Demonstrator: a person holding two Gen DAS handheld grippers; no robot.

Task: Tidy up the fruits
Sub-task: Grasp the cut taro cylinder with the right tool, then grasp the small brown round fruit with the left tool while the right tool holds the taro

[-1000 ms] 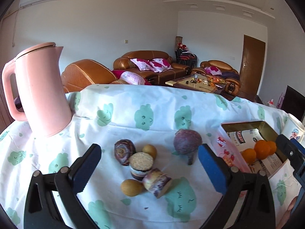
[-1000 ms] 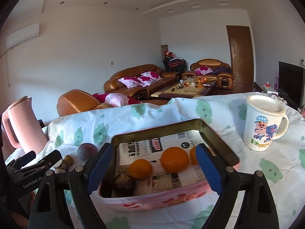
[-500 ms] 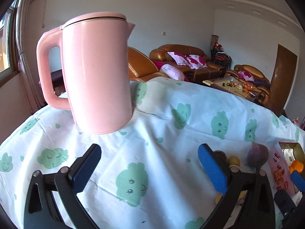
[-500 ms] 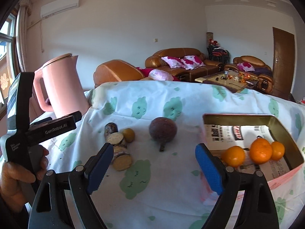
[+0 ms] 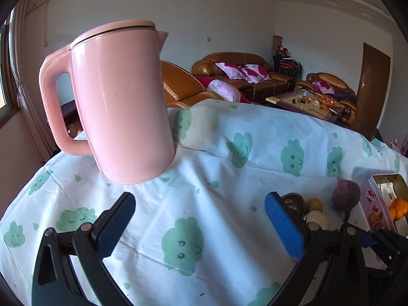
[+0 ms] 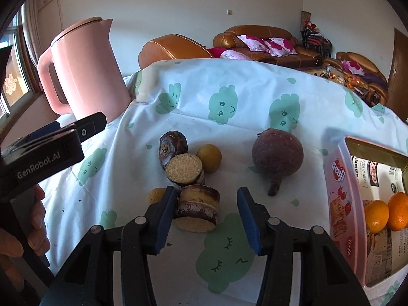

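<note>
1. While the pink kettle (image 5: 119, 102) is faced, the left gripper (image 5: 199, 227) is held wide open over the printed cloth (image 5: 229, 158), nothing between
2. Oranges (image 6: 386, 213) are seen in the pink tin (image 6: 339, 196)
3. Right gripper (image 6: 205, 219): jaws just closed partway around the cut sugarcane piece (image 6: 197, 207); right pad apart from it, grip not seen

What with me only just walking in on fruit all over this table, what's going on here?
A person holds a gripper in each hand and is sorting fruit. The right gripper is down over a cut brown-skinned chunk; its fingers have just been closing, with the chunk between them but not clamped. The left gripper is open over bare cloth near the pink kettle. Oranges already sit in the pink box.
</note>
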